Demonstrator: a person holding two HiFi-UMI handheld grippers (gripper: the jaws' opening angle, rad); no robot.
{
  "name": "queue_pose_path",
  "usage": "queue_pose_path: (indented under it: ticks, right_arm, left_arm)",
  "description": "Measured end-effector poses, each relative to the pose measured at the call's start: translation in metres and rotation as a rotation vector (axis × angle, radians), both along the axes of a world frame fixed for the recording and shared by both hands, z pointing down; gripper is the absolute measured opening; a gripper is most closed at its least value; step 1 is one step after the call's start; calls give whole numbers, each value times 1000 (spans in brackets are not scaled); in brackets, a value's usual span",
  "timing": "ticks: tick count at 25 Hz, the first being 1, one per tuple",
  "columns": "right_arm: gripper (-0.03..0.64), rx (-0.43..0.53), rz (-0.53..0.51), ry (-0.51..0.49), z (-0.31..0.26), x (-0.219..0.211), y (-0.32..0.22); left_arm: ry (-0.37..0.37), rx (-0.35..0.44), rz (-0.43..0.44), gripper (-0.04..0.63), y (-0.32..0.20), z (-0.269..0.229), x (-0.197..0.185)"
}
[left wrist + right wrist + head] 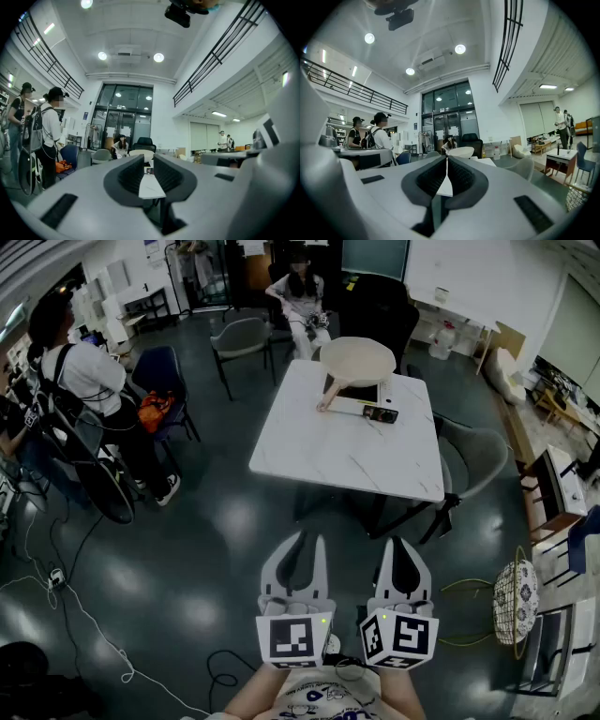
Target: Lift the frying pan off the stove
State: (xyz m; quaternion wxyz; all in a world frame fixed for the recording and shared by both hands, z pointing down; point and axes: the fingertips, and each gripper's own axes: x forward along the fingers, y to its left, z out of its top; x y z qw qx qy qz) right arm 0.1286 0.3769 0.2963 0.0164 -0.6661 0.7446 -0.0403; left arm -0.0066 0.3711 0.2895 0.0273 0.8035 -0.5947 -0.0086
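Note:
A cream frying pan [356,360] sits on a small portable stove [364,406] at the far end of a white marble-look table [347,451], its handle pointing toward the near left. Both grippers hang low in the head view, well short of the table and side by side over the dark floor. My left gripper [310,540] and right gripper [404,544] are shut with nothing between the jaws. In the left gripper view the pan [142,152] shows far off above the closed jaws of the left gripper [148,158]. The right gripper [447,159] points at the distant pan [461,152] too.
A grey chair [473,460] stands at the table's right side and another [242,341] at its far left. One person sits behind the table [302,296]; others stand at the left [84,371]. Cables [84,615] trail on the floor; a wire basket [516,601] is at right.

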Motion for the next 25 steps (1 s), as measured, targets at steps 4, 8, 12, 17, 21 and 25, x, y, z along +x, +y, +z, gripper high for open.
queue_pose_path:
  ticks: [4, 8, 12, 17, 21, 25]
  right_arm:
    - [21, 4, 1, -1, 0, -2, -3]
    - [21, 16, -2, 0, -1, -6, -8]
    - [23, 9, 8, -17, 1, -9, -15]
    - [23, 1, 20, -1, 7, -17, -25]
    - [23, -6, 56, 6, 12, -20, -27]
    - [23, -22, 70, 6, 17, -24, -29]
  left_arm:
    - [-15, 15, 6, 69, -4, 1, -3]
    - [-2, 8, 2, 70, -10, 2, -6]
    - [-16, 14, 16, 69, -19, 3, -10]
    - [-9, -8, 36, 69, -28, 10, -17]
    - [-41, -1, 52, 69, -31, 14, -25]
    - [-23, -22, 48, 69, -35, 17, -32]
